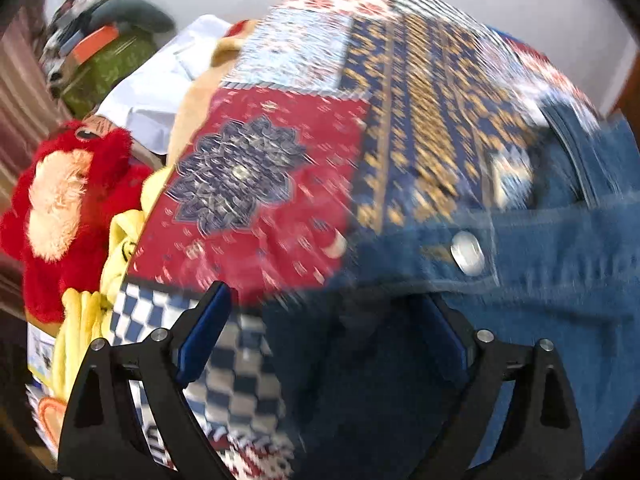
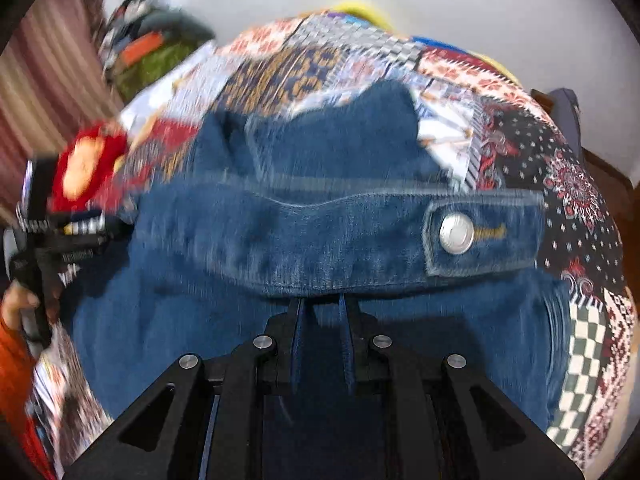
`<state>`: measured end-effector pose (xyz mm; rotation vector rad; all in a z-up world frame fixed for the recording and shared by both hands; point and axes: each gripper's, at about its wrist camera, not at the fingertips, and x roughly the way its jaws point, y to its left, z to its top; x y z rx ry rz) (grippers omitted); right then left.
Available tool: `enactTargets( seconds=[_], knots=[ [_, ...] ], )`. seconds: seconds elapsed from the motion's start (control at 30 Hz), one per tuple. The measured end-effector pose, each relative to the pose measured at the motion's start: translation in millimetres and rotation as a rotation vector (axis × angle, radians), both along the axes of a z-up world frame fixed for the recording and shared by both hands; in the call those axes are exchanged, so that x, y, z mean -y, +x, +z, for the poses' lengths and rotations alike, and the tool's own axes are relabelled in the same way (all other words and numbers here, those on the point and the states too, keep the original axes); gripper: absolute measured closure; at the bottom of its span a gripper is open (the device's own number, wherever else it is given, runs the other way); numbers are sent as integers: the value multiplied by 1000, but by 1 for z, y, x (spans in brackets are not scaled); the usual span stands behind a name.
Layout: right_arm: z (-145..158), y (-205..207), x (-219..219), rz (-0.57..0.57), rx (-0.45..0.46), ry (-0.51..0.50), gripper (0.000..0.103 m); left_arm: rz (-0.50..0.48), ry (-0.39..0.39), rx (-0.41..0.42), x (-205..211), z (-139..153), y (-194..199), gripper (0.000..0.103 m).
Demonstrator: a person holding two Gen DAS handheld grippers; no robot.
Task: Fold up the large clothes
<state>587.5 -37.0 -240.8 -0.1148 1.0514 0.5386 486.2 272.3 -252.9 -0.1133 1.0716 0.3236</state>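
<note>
Motion blurs the jeans [image 2: 320, 232] and quilt [image 1: 280, 168]; the right gripper's [image 2: 322, 304] fingertips hide under the waistband.

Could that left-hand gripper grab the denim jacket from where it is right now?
Probably yes. The left gripper stands open right over the denim jacket, with its hem edge lying between the blue fingers and nothing covering it. The right gripper is shut on the same hem.
</note>
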Motion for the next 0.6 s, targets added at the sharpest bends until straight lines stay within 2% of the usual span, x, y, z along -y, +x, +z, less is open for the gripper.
enactTargets(
  seconds=[0.1,0.17,0.27,0.33,0.43,0.5,0.6],
  knots=[
    [2,17,5,-90,60,29,91,96,-14,29,-24,2,3,8],
    [1,28,9,-154,103,10,91,108,-35,17,-30,-2,3,6],
    [2,35,7,-172,99,-9,92,86,19,8,-24,2,2,6],
    [6,29,0,-159,130,-57,91,61,93,4,-15,9,-1,6],
    [16,10,-9,-126,185,-144,91,17,144,21,-3,29,-10,6],
    [25,-1,-9,-83,195,-144,91,-23,186,52,8,46,-20,6],
    [42,-24,-10,-13,200,-105,91,-70,204,104,21,70,-36,6]
  ],
)
